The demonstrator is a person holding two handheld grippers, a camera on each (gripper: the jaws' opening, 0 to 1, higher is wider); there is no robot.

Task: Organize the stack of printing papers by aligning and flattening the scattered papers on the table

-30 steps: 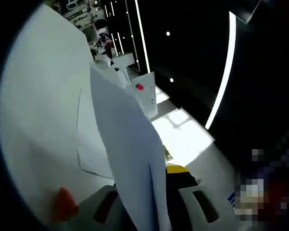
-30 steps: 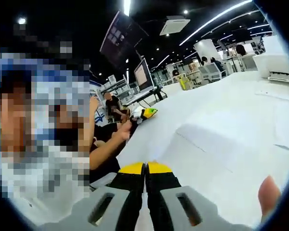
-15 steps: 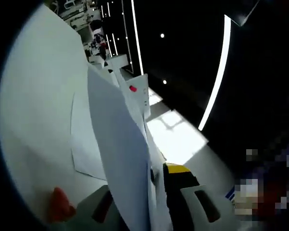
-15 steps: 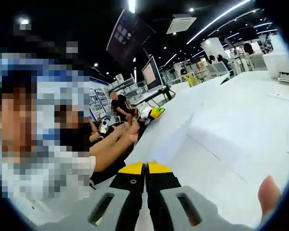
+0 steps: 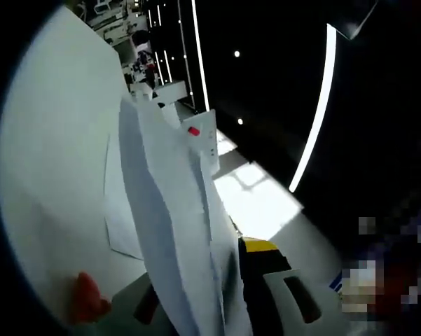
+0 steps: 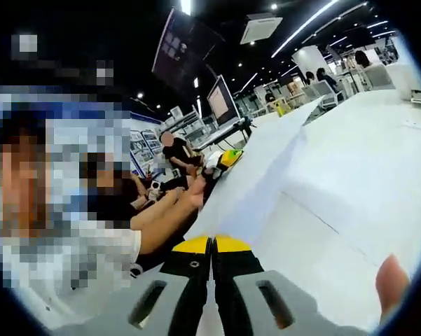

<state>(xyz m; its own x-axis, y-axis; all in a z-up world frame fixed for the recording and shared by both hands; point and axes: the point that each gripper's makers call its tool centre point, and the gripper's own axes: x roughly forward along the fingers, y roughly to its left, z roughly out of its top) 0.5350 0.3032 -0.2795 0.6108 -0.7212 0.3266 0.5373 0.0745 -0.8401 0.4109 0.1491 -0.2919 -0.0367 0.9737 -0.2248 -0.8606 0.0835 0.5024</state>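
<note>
In the left gripper view my left gripper (image 5: 221, 269) is shut on a few white paper sheets (image 5: 171, 210). They stand on edge and rise from the jaws toward the upper left, bowed apart. In the right gripper view my right gripper (image 6: 211, 245) has its yellow-tipped jaws pressed together on the near edge of the white sheets (image 6: 263, 178). These slope up off the white table (image 6: 378, 161) toward the left gripper (image 6: 228, 157), which a person's hand holds. Another sheet (image 5: 119, 203) lies flat on the table (image 5: 49, 175).
A white box with a red dot (image 5: 204, 136) stands at the table's far end. A person's arm (image 6: 164, 217) reaches in from the left. Monitors (image 6: 221, 101), desks and seated people fill the background. A fingertip (image 6: 392, 280) shows at the lower right.
The sheets have lifted off the table between the two grippers. In the left gripper view they now bulge and spread apart. The left gripper has drawn further from the right.
</note>
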